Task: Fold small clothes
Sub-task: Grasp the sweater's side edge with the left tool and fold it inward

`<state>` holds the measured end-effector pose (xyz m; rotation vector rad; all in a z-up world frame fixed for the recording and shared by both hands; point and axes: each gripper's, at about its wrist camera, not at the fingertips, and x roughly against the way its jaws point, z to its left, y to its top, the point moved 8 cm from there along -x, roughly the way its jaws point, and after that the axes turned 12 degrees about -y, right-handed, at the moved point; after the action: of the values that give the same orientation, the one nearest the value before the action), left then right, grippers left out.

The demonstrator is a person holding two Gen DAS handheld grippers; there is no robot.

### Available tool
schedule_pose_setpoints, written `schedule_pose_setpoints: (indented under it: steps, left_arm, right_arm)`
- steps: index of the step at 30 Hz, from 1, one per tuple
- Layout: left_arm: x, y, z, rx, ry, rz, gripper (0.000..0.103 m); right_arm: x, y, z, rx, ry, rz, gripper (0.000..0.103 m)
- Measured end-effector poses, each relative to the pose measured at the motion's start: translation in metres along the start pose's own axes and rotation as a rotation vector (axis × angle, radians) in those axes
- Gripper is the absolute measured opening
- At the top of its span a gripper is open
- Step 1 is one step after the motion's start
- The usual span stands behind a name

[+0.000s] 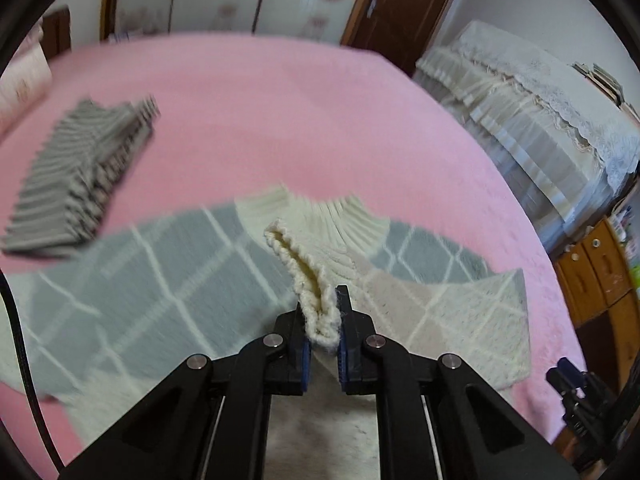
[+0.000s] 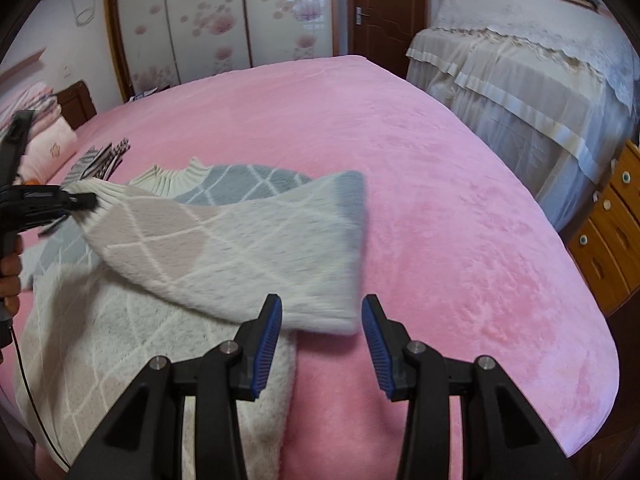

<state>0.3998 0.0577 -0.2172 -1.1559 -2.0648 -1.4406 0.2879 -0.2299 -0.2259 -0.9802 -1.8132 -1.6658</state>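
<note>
A fuzzy cream sweater (image 2: pixel 120 332) with grey and pink diamonds lies spread on the pink bed (image 2: pixel 440 200). Its ribbed collar (image 1: pixel 336 216) points toward the far side. My left gripper (image 1: pixel 322 300) is shut on the cream ribbed cuff (image 1: pixel 316 316) of one sleeve. In the right wrist view the left gripper (image 2: pixel 86 200) holds that sleeve (image 2: pixel 240 248) lifted and stretched across the sweater's body. My right gripper (image 2: pixel 322 312) stands open at the sleeve's near wide end. The fabric edge shows between its blue pads (image 2: pixel 268 344), which do not press on it.
A folded grey striped garment (image 1: pixel 76 176) lies on the bed at the far left, near a pillow (image 2: pixel 52 144). A person's hand (image 2: pixel 10 268) holds the left tool. Lace-covered furniture (image 2: pixel 540 64) and a wooden cabinet (image 2: pixel 612 240) stand to the right of the bed.
</note>
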Motion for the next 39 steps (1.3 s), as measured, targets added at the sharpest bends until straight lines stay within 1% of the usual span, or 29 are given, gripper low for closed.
schedule_pose_setpoints:
  steps: [2, 3, 7, 11, 13, 14, 18, 24, 26, 29, 30, 31, 33, 34, 35, 36, 39]
  left_arm:
    - [0.012, 0.007, 0.008, -0.028, 0.039, -0.027, 0.008]
    - [0.015, 0.009, 0.013, -0.031, 0.051, -0.028, 0.008]
    - [0.018, 0.007, 0.043, 0.021, 0.076, -0.025, 0.008]
    - [0.014, 0.005, 0.06, 0.049, 0.09, -0.033, 0.008]
    - [0.01, 0.003, 0.063, 0.052, 0.089, -0.034, 0.008]
    - [0.009, 0.0, 0.064, 0.053, 0.09, -0.034, 0.008]
    - [0.001, 0.001, 0.072, 0.098, 0.079, -0.035, 0.008]
    - [-0.003, 0.004, 0.073, 0.125, 0.068, -0.04, 0.008]
    - [-0.003, 0.006, 0.073, 0.123, 0.067, -0.043, 0.008]
    - [-0.002, 0.009, 0.071, 0.115, 0.065, -0.048, 0.008]
    - [-0.002, 0.01, 0.07, 0.107, 0.07, -0.054, 0.008]
    - [-0.001, 0.011, 0.07, 0.101, 0.077, -0.059, 0.008]
    - [0.0, 0.012, 0.072, 0.09, 0.096, -0.075, 0.008]
    - [-0.001, 0.011, 0.074, 0.082, 0.11, -0.083, 0.008]
    - [-0.001, 0.01, 0.076, 0.078, 0.118, -0.085, 0.008]
    - [-0.004, 0.007, 0.081, 0.076, 0.135, -0.082, 0.008]
    - [-0.013, -0.006, 0.092, 0.082, 0.154, -0.057, 0.008]
  right_arm:
    - [-0.003, 0.003, -0.005, -0.016, -0.002, 0.002, 0.042]
    - [-0.005, 0.004, -0.007, -0.024, -0.005, 0.005, 0.042]
    - [-0.016, 0.005, -0.018, -0.051, -0.003, 0.043, 0.042]
    - [-0.028, 0.001, -0.02, -0.069, 0.033, 0.095, 0.043]
    - [-0.033, 0.0, -0.018, -0.074, 0.06, 0.121, 0.05]
    - [-0.036, 0.0, -0.015, -0.074, 0.083, 0.131, 0.052]
    - [-0.039, -0.005, -0.006, -0.062, 0.127, 0.152, 0.052]
    - [-0.04, -0.021, 0.013, 0.014, 0.121, 0.158, 0.052]
    - [-0.044, -0.024, 0.018, 0.039, 0.103, 0.154, 0.052]
    - [-0.054, -0.022, 0.024, 0.035, 0.094, 0.157, 0.052]
    - [-0.056, -0.02, 0.025, 0.02, 0.1, 0.154, 0.049]
    - [-0.057, -0.017, 0.026, 0.009, 0.101, 0.142, 0.037]
    - [-0.058, -0.015, 0.028, 0.02, 0.056, 0.125, 0.015]
    - [-0.058, -0.015, 0.025, 0.025, 0.004, 0.11, 0.01]
    - [-0.059, -0.015, 0.023, 0.03, -0.037, 0.102, 0.01]
    - [-0.059, -0.017, 0.022, 0.025, -0.048, 0.102, 0.01]
    - [-0.064, -0.028, 0.019, 0.003, -0.062, 0.129, 0.01]
